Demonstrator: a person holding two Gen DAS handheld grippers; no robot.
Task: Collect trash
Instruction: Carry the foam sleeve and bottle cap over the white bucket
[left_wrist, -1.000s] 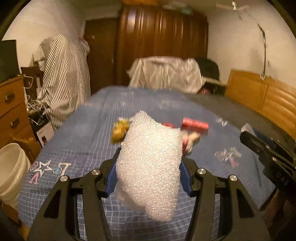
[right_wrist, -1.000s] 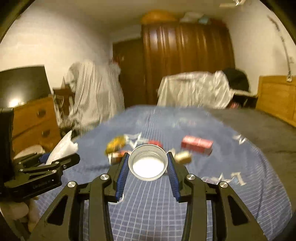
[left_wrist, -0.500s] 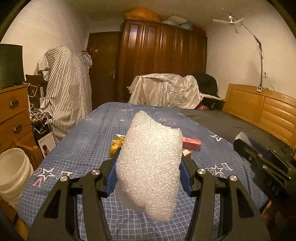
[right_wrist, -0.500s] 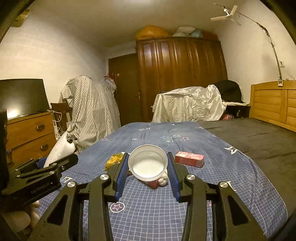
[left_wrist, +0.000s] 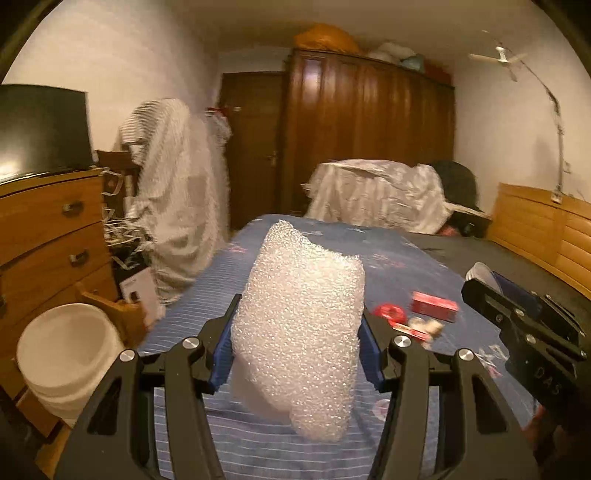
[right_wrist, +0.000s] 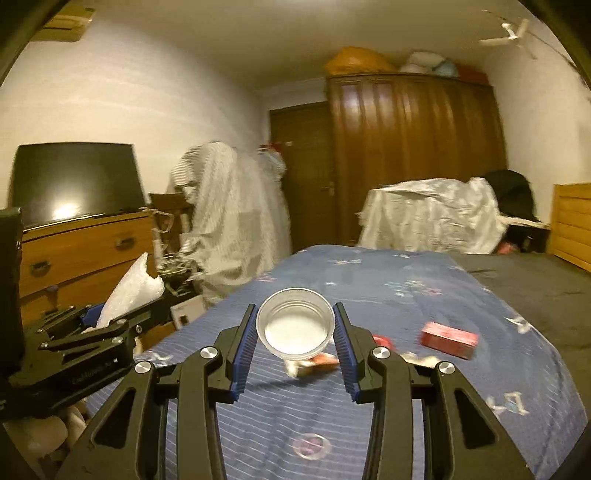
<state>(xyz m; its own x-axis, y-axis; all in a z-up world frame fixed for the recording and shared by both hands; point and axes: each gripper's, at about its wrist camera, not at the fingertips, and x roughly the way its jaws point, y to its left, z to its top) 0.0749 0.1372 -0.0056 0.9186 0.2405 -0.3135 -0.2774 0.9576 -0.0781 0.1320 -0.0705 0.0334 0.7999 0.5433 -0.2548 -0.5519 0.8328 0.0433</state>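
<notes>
Risk, as judged: bed (left_wrist: 229, 295) edge sat close below both grippers; a drop there would go to the floor, not the bucket (left_wrist: 66, 354) at 8 o'clock in the left view; the dresser (left_wrist: 48, 236) at 9 o'clock crowded that bucket, so a swing left could clip wood; open room lay ahead over the bed toward 12 o'clock.

Left gripper (left_wrist: 297, 354) held the foam (left_wrist: 301, 332), fingers spread wide around it; the foam was soft and overhung low, so it could squeeze out or catch on the bucket rim.

Right gripper (right_wrist: 295, 347) pinched the cup (right_wrist: 295, 325) by its sides, fingers at medium width; thin wall, so it could crush or pop free.

Red box (right_wrist: 448, 339) and wrappers (right_wrist: 314, 363) were left on the bed at 3 o'clock; small, easy to miss.
</notes>
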